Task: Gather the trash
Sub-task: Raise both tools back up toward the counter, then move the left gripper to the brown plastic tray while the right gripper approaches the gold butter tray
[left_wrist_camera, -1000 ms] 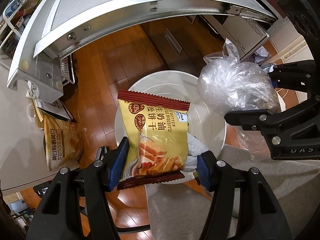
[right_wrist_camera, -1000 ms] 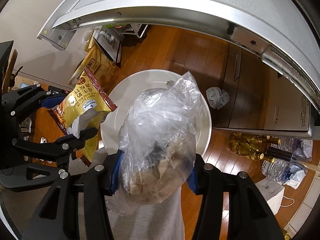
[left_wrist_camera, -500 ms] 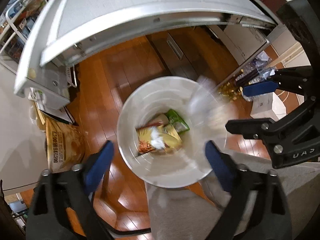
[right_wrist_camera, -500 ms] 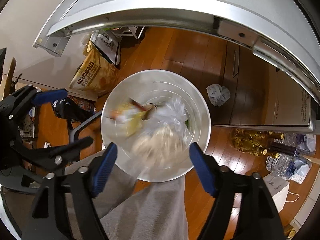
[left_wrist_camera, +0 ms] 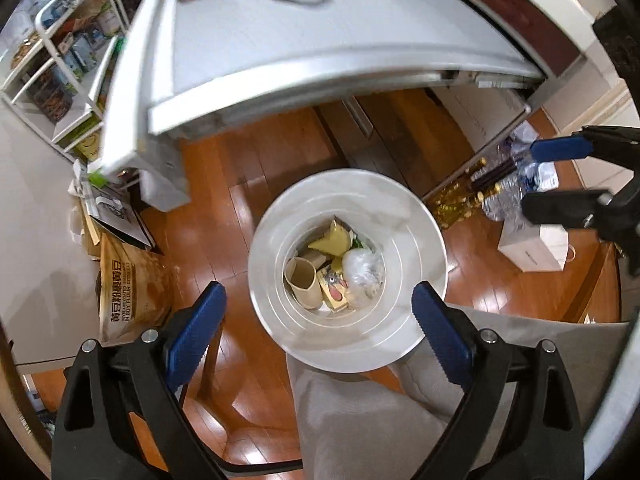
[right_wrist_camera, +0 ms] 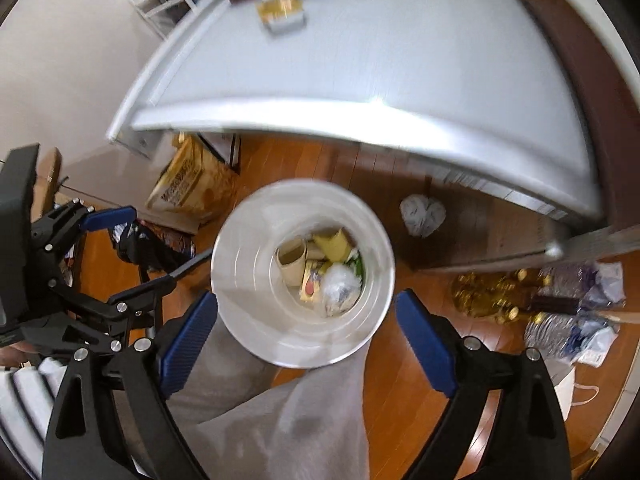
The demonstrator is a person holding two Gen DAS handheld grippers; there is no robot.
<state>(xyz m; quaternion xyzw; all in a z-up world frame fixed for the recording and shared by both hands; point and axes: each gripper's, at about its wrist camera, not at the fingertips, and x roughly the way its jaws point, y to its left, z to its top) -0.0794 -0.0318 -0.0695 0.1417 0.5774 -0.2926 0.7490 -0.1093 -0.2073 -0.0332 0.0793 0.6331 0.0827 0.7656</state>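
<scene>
1. White plastic bin [left_wrist_camera: 348, 344] on the wooden floor [left_wrist_camera: 248, 184], directly under both tools; trash lying at its bottom: clear plastic bag [left_wrist_camera: 362, 266], yellow wrapper [left_wrist_camera: 334, 236], cardboard cup [left_wrist_camera: 302, 282]
2. Left tool [left_wrist_camera: 316, 300] spread wide and pinching nothing, blue pads apart on either side of the bin's mouth
3. Right tool [right_wrist_camera: 306, 300] likewise spread wide and empty, hanging over the same opening
4. Judged step: drop finished, next piece to be fetched; best done by lifting both tools straight up, clear of the rim, before swinging away, so as not to knock the light bin over
5. Likely next pick: crumpled wad [right_wrist_camera: 423, 210] on the floor just beside the bin, under the bench [right_wrist_camera: 360, 60] edge; approach low with jaws wide, squeeze the middle of the wad, avoid bumping the bench's underside
6. Possibly more on the bench top: packets [right_wrist_camera: 282, 14] near its far edge, too blurred to sort into trash or keepers
7. Hard to make out: the green scrap under the bag, print on the wrapper, how full the bin is beneath the top layer
8. Cut off: the bin's near rim behind grey trousers, and the brown paper sack [left_wrist_camera: 128, 280] partly behind the left tool
</scene>
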